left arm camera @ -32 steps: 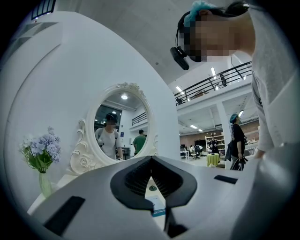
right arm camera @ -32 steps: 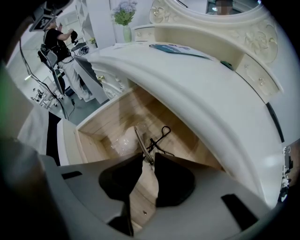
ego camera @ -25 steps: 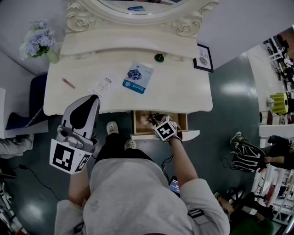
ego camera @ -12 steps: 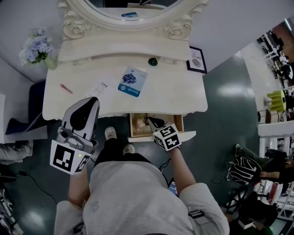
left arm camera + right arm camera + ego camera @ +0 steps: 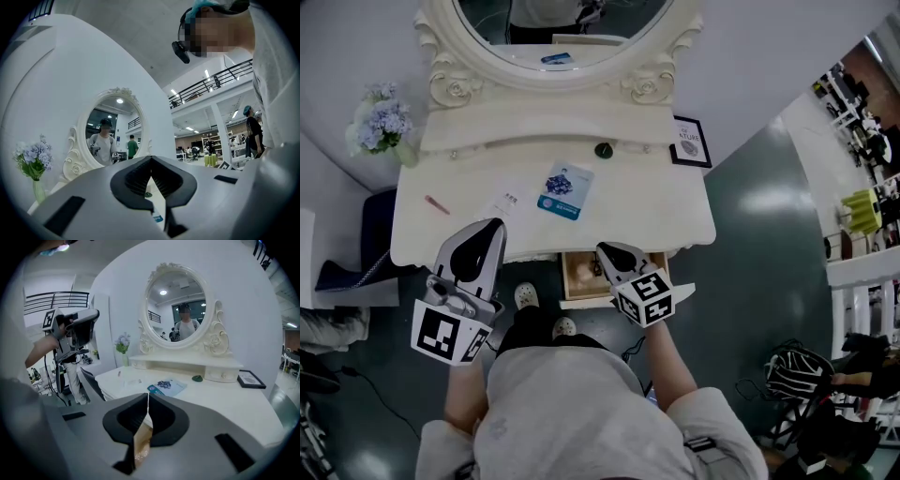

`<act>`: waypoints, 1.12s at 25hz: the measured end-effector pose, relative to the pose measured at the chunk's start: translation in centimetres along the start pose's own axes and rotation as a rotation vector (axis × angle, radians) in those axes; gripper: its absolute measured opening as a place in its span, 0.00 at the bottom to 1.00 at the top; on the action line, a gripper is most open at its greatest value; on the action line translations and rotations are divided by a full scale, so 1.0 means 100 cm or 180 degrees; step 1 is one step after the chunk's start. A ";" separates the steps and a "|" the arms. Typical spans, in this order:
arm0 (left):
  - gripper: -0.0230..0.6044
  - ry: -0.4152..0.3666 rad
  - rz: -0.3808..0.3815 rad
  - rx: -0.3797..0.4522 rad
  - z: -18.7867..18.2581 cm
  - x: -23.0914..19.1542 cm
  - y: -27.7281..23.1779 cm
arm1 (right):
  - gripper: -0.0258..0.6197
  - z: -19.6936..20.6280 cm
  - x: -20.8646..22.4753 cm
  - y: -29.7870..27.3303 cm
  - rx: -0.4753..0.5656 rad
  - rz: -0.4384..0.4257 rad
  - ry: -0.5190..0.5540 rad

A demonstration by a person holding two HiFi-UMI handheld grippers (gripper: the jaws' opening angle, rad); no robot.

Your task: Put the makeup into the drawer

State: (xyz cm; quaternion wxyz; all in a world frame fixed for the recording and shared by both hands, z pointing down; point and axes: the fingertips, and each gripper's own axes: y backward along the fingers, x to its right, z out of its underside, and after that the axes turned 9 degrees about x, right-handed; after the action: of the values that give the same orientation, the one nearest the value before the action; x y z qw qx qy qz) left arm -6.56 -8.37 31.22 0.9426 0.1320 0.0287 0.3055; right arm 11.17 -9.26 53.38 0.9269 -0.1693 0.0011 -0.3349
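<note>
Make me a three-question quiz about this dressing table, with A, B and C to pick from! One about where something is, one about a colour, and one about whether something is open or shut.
1. Where are the flowers?
A. on the floor
B. left of the mirror
C. hanging from the ceiling

2. What colour is most of the packet lying on the tabletop?
A. blue
B. red
C. yellow

3. How is the drawer under the tabletop?
A. pushed shut
B. taken out and set on top
C. pulled open

Answers:
1 B: the head view shows them at the table's back left corner, beside the mirror frame.
2 A: its cover is blue with a white edge.
3 C: it sticks out from under the table edge and you can see its wooden inside.
</note>
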 end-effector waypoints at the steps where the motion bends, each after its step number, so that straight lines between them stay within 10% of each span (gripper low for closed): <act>1: 0.06 -0.0002 -0.0003 0.0001 0.000 0.000 0.000 | 0.08 -0.006 0.000 0.001 0.0052 -0.0002 0.0003; 28: 0.06 -0.0117 -0.0057 0.0090 -0.015 0.012 -0.003 | 0.08 -0.125 -0.021 0.038 0.1050 -0.0170 0.0150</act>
State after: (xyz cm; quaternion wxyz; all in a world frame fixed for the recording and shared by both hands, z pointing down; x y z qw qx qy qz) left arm -5.63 -7.58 29.68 0.9437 0.1506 0.0169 0.2941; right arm 10.50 -9.18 40.14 0.9326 -0.0069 -0.0367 -0.3590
